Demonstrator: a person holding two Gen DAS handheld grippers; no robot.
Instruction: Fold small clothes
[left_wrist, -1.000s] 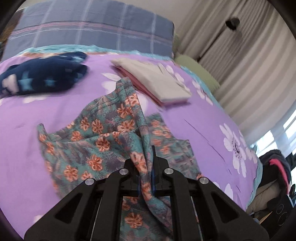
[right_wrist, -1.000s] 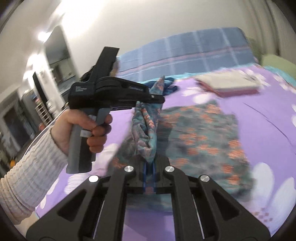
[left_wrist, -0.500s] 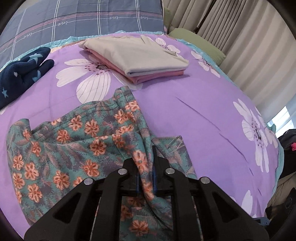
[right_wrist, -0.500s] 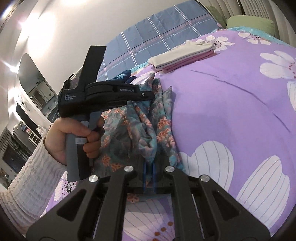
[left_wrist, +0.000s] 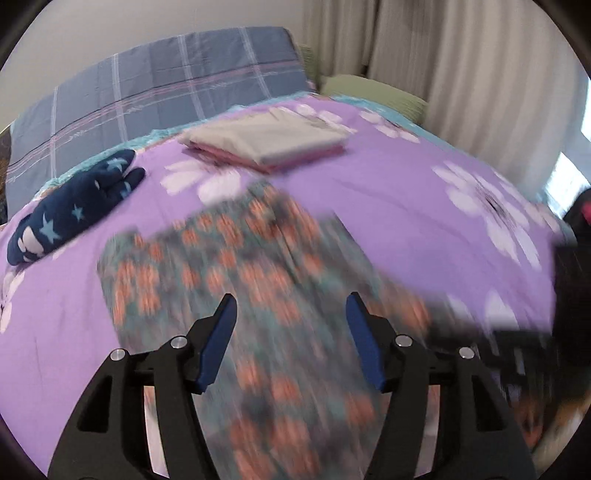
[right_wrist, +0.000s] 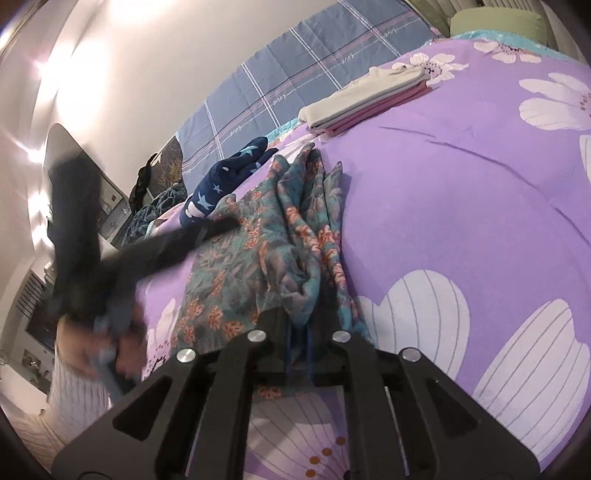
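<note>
One floral garment (left_wrist: 266, 288) on the purple bedspread (left_wrist: 424, 206), teal with orange flowers, spread toward the near edge of the bed and bunched into a ridge on its right side. My left gripper (left_wrist: 291, 314) stands wide: its jaws have just been opening, both blue pads clear of the cloth, the garment lying blurred below and between them, untouched as far as I can tell. My right gripper (right_wrist: 299, 350) is nearly closed, its jaws having eased apart only a little, and a gathered fold of the floral garment (right_wrist: 295, 258) sits pinched between the pads. From the right wrist view my left hand (right_wrist: 110, 354) shows as a blur at the left, wrapped round the handle of its gripper, with one ribbed pale sleeve (right_wrist: 74, 391) below it. Other cloth counted on the bed: one folded stack (left_wrist: 269, 142) toward the far edge, two layers visible, a pale grey piece on top of a pink one; one dark blue garment with stars (left_wrist: 74, 210) crumpled near the far left corner. One plaid blue quilt (left_wrist: 166, 88) along the head edge, one green pillow (left_wrist: 373, 92) at the far right corner, pale curtains (left_wrist: 461, 74) behind it.
</note>
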